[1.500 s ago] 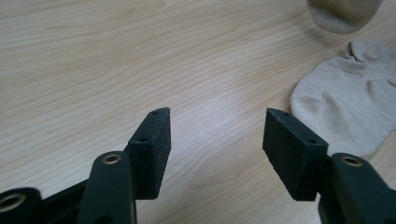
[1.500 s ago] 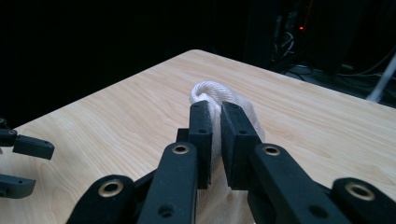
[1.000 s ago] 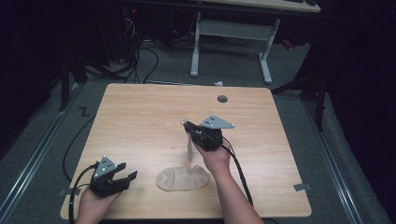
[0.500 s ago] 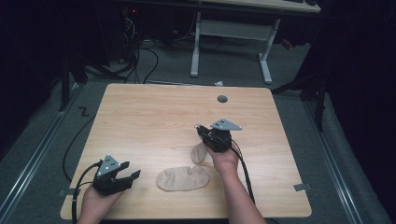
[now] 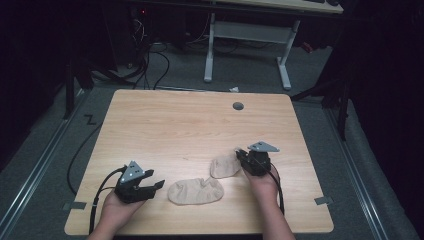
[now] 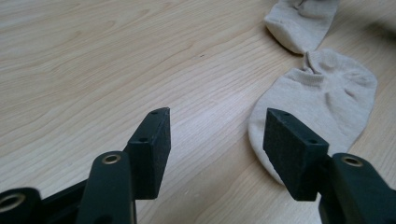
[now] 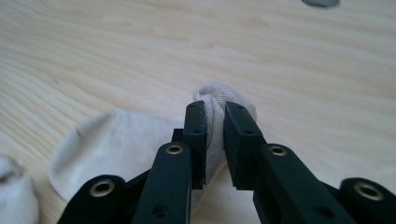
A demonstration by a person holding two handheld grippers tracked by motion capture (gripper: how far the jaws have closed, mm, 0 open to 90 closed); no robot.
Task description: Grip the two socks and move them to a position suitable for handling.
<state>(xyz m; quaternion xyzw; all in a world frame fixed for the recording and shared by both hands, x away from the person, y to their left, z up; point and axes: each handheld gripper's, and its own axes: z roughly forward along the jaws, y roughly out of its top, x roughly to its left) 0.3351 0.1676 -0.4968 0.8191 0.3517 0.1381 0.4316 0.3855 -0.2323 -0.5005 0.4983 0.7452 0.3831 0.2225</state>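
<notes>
Socks lay low in the high view: one sock (image 5: 195,191) flat at lower centre of the bench (image 5: 175,125), the second sock (image 5: 225,165) just up-right of it, pinched by its edge in the right claw (image 5: 241,154), whose jaws had just been easing apart around the cloth. Left claw (image 5: 156,184) stood wide and empty, near the flat sock. Setting down seemed in hand; next, release fully and withdraw.

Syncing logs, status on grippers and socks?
Right gripper pinching sock, jaws easing open. Left gripper open beside second sock. Nothing blocking.
</notes>
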